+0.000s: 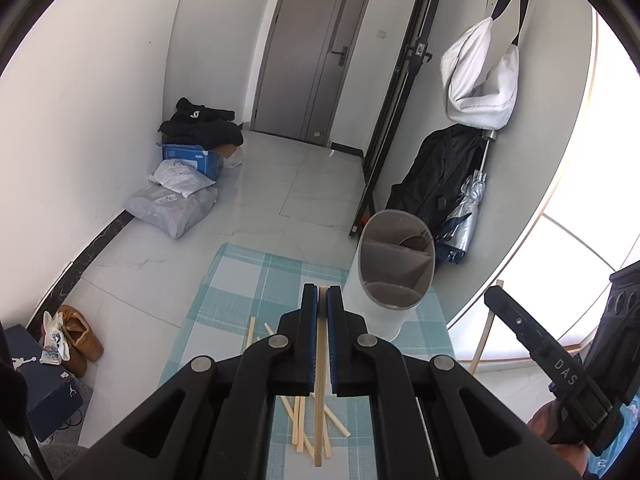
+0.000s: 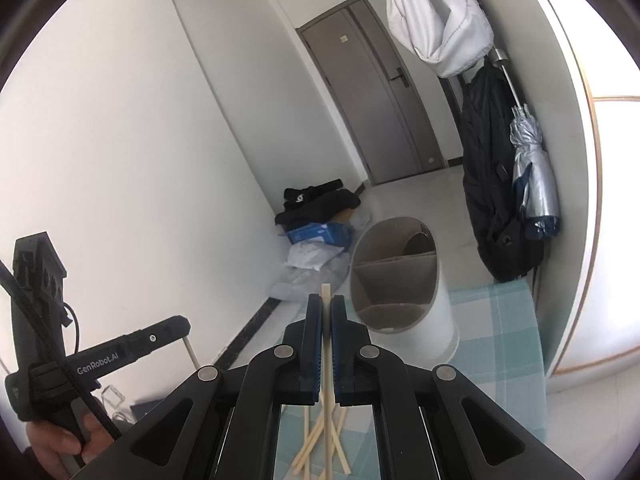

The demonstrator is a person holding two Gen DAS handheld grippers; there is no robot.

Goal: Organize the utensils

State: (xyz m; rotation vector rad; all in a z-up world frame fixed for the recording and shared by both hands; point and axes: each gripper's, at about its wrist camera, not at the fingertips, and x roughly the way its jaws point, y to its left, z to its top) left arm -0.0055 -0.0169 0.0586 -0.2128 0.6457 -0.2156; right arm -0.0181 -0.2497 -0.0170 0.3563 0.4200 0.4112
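Each gripper [image 1: 322, 294] [image 2: 326, 303] pinches chopstick [image 1: 319, 380]; lower ends hidden.

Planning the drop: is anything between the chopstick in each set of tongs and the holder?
Nothing visible. The left tongs grip one chopstick and the right tongs another; only open air separates each from the holder, whose compartments look open on top.

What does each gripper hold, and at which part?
Left gripper holds one chopstick near its upper end. Right gripper holds another chopstick, also near its top.
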